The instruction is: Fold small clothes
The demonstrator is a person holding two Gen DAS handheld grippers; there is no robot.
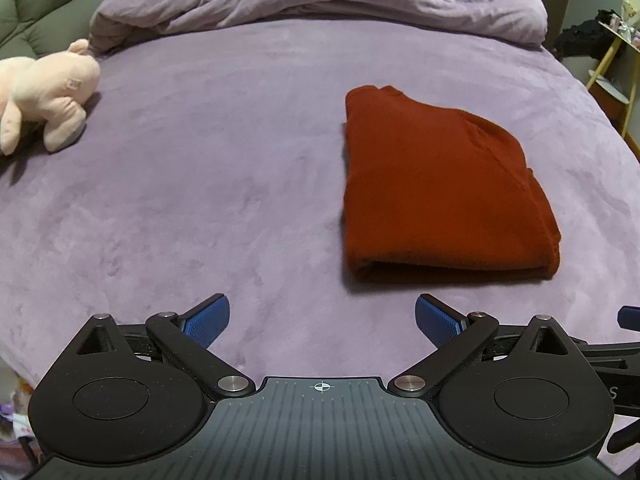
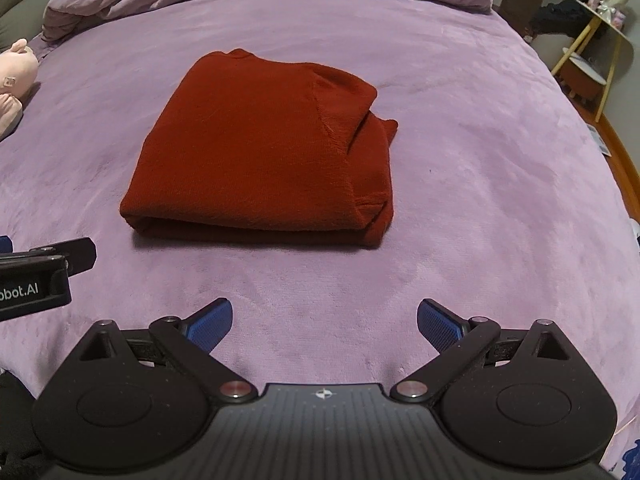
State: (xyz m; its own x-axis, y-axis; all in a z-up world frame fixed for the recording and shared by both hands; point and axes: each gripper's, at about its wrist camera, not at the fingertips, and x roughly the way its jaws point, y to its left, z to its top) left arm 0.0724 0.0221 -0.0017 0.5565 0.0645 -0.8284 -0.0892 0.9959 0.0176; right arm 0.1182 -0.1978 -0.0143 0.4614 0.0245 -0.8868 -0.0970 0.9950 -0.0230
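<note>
A rust-red knit garment (image 1: 436,184) lies folded into a thick rectangle on the purple bed cover (image 1: 200,200). In the right wrist view the same garment (image 2: 264,152) sits straight ahead, its folded edge toward me. My left gripper (image 1: 322,320) hovers over bare cover, nearer than the garment and left of it, blue pads spread wide with nothing between them. My right gripper (image 2: 325,324) stands open just short of the garment's near edge, also with nothing between its fingers. The left gripper's body (image 2: 36,272) shows at the left edge of the right wrist view.
A pink plush toy (image 1: 44,96) lies at the bed's left side. A bunched purple duvet (image 1: 320,0) runs along the far end. A yellow-legged side table (image 2: 592,52) stands beyond the bed's right edge, with wooden floor below it.
</note>
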